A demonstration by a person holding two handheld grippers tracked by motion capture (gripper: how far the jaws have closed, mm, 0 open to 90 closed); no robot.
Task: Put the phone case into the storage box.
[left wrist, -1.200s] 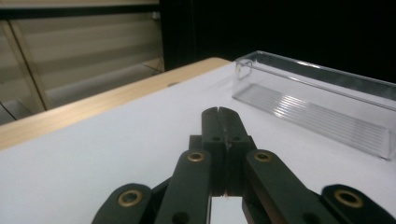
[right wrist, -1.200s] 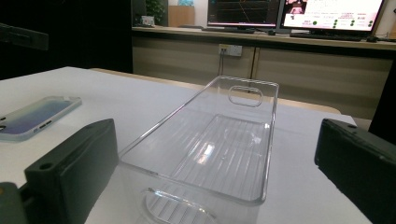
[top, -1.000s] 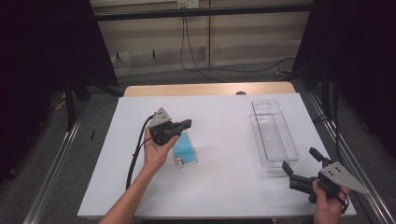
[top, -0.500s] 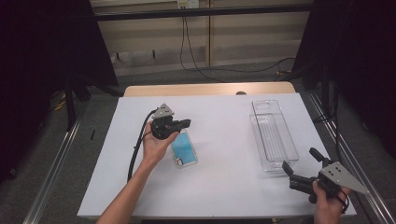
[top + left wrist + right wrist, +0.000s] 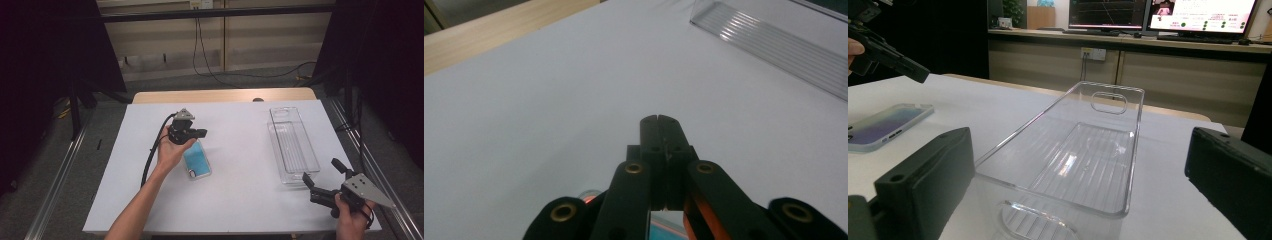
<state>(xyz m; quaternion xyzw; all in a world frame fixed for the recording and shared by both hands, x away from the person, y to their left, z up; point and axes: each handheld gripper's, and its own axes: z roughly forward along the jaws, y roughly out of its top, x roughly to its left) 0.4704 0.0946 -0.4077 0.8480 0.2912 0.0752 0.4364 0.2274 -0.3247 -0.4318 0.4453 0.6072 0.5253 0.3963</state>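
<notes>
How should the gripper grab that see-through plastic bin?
Probably by the short end wall of the clear bin that faces the right gripper. Its open jaws already stand at either side of that end, so it could come in low and level from there. The rim is thin and upright, so one jaw might go inside and one outside.

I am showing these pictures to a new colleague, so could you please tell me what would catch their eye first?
Probably the phone with its bright blue screen, lying flat on the white table just beside the left gripper, whose jaws are shut and hold nothing. Next comes the clear tray along the table's right side. The right gripper has its jaws open toward the tray's near end.
</notes>
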